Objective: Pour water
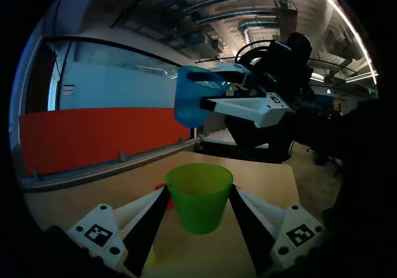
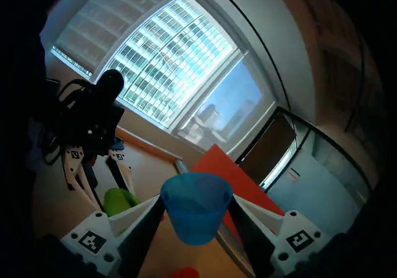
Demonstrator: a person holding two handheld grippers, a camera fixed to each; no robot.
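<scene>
Left gripper view: you are clamping left gripper point(image 1: 199, 192) on green cup point(image 1: 199, 208). Above the green cup, right gripper point(image 1: 201, 92) is clamping tilted blue cup point(image 1: 191, 102). Risk: a misaligned rim means water spilling outside.

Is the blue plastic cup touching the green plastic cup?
Apart. Left gripper view shows a gap between the blue plastic cup and the green plastic cup.

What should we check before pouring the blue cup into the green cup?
1. Left hand-held gripper shut on the green plastic cup: ok.
2. Right hand-held gripper shut on the blue see-through plastic cup: ok.
3. Green cup upright, mouth open: ok.
4. Blue cup lined up over green cup: cannot tell.
5. Water inside blue cup: cannot tell.
</scene>
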